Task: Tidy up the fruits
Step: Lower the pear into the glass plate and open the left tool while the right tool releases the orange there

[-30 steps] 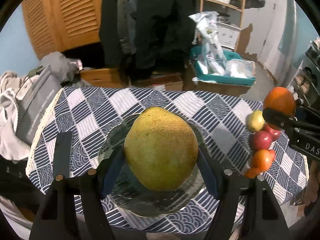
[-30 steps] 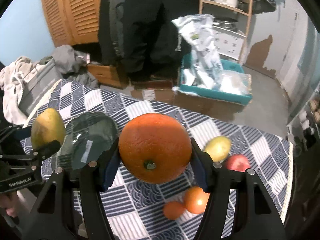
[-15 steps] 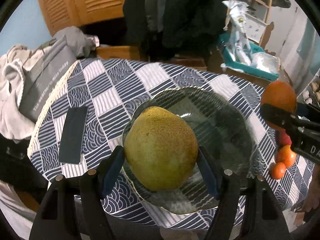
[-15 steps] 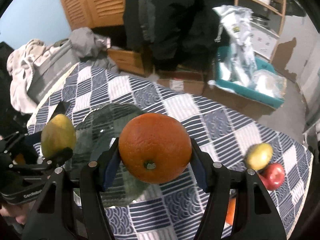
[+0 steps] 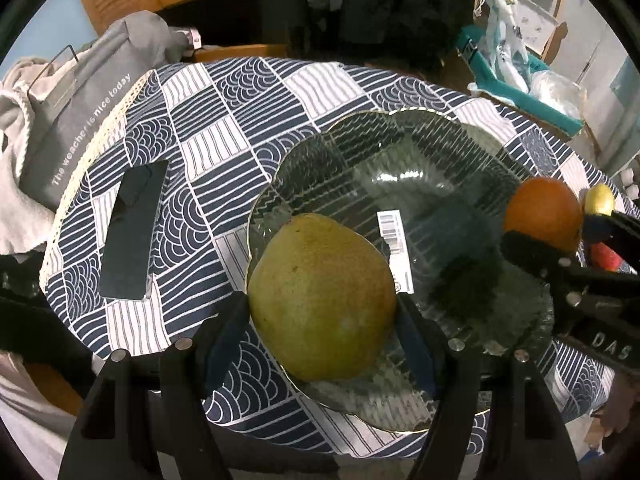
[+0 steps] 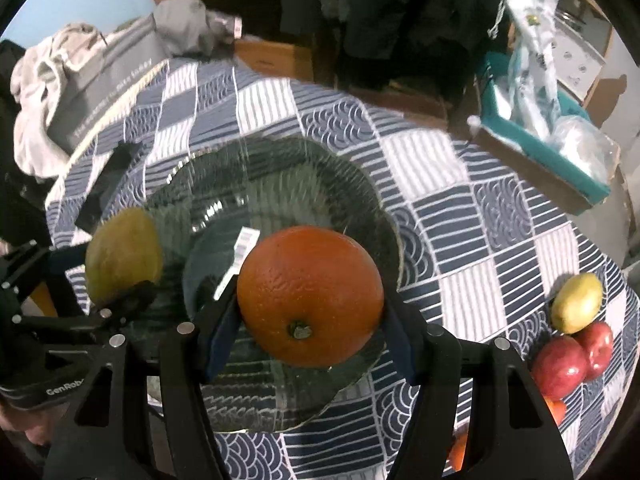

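My left gripper (image 5: 322, 320) is shut on a yellow-green pear (image 5: 322, 296) and holds it over the near left rim of a ribbed glass plate (image 5: 420, 152). My right gripper (image 6: 310, 320) is shut on an orange (image 6: 310, 296) over the plate's (image 6: 280, 168) near right part. The orange also shows in the left wrist view (image 5: 542, 212), the pear in the right wrist view (image 6: 124, 254). A barcode sticker (image 5: 394, 256) lies in the plate.
A yellow lemon (image 6: 577, 303), two red apples (image 6: 560, 364) and small oranges (image 6: 554, 410) lie on the table's right side. A dark phone (image 5: 132, 236) lies left of the plate. A grey bag (image 5: 76, 120) and clothes sit beyond the patterned cloth's left edge.
Both grippers have moved forward and down toward the glass plate with their fruit still held. The plate now fills more of both views.
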